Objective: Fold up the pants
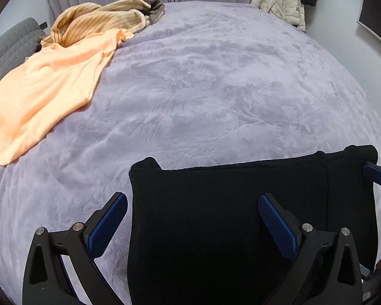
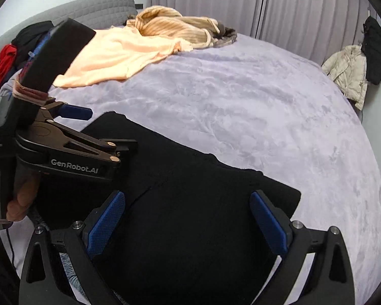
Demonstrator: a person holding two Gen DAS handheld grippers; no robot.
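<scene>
Black pants (image 1: 241, 216) already folded into compact rectangle, near edge of lavender bed (image 1: 203, 89). Left gripper (image 1: 191, 218) and right gripper (image 2: 186, 218) over it, jaws apart, empty. Probably final fold or smoothing left.

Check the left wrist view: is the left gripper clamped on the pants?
No. The left gripper is open, its fingers spread wide over the black pants.

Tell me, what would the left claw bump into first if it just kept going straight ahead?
Probably the black pants, lying on the lavender blanket just ahead of the open left claw. Depth is hard to judge.
</scene>
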